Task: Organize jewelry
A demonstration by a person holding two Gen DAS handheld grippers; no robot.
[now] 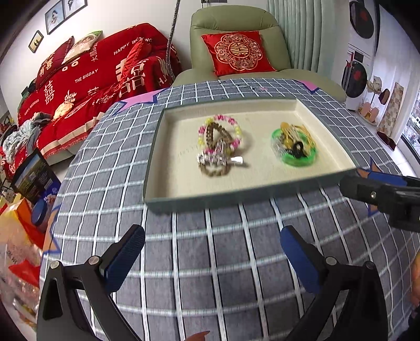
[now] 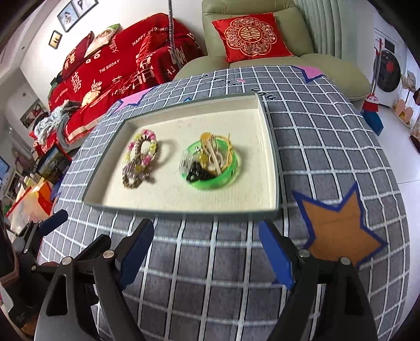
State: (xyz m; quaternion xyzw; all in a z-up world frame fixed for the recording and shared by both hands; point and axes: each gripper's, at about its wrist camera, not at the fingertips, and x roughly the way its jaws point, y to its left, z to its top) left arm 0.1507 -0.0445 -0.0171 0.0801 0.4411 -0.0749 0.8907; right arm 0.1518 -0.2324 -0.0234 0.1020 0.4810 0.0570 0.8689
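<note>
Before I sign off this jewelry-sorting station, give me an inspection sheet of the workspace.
Surface: grey checked tablecloth with star patches.
Job's things: shallow tray; in it, a beaded bracelet pile on the left and a green dish of small pieces on the right, apart.
Clutter: nothing seen on the cloth.
Grippers: left gripper and right gripper both open, empty, short of the tray.
Cables: nothing seen.
Surroundings: green armchair with red cushion, red bedding, bags on the floor.
</note>
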